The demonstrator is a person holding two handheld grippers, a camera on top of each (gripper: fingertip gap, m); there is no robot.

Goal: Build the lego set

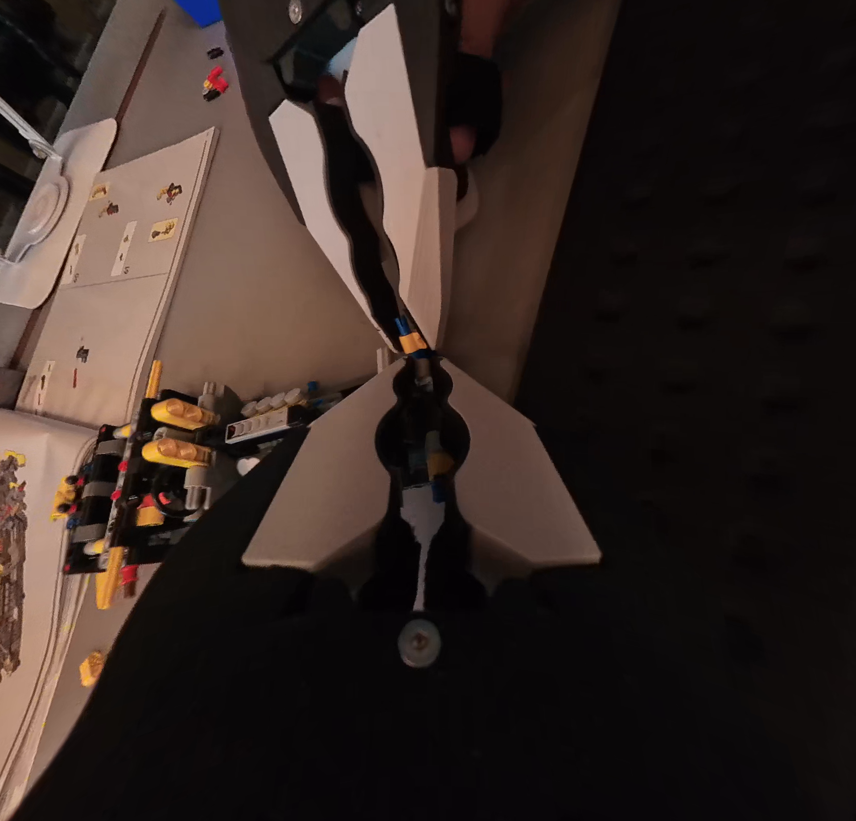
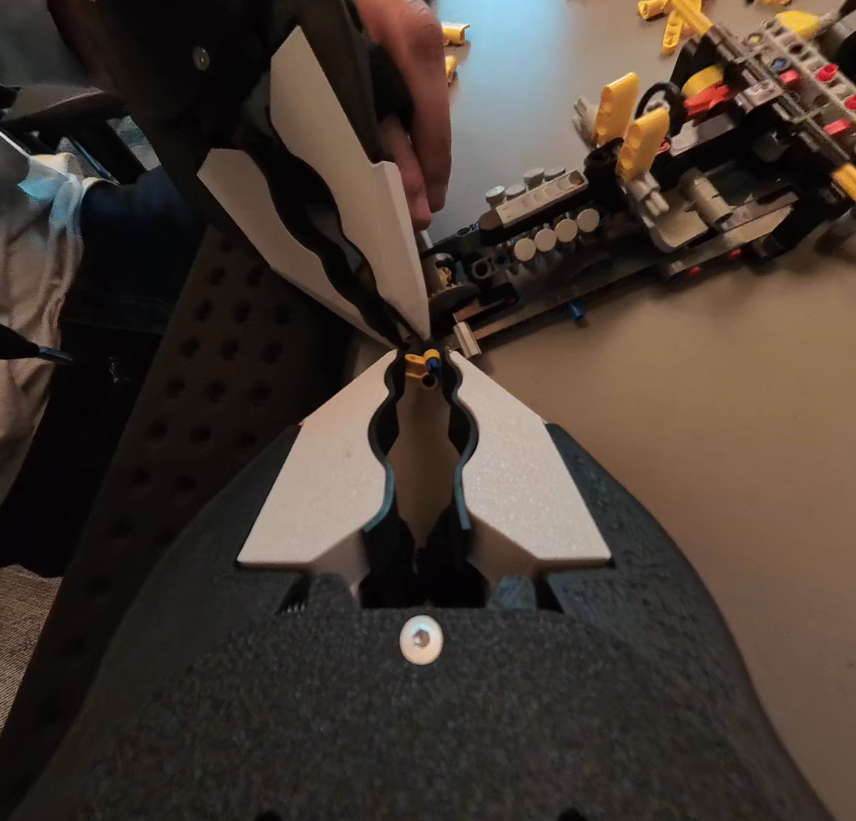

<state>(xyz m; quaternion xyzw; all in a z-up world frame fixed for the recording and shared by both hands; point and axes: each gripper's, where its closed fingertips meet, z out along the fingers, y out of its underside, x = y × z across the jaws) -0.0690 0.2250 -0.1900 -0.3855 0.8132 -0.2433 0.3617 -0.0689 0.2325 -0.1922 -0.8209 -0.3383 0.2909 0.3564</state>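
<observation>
left gripper (image 1: 419, 368): fingers closed down on a small grey peg (image 1: 422, 372), tip to tip with the other gripper
right gripper (image 2: 424, 365): fingers narrow, pinching a small yellow connector (image 2: 417, 364) with a blue pin (image 2: 434, 367) in it
meeting point: both grippers nose to nose above the table edge, yellow connector and grey peg touching or nearly so; can't tell if seated
model (image 2: 695, 187): black, grey and yellow build lying on the table (image 2: 695, 428), just beyond the gripper tips
loose parts (image 2: 685, 15): yellow pieces scattered past the model
instructions (image 1: 139, 242): open booklet on the table, beside the model
hand (image 2: 412, 94): on the left gripper's handle
</observation>
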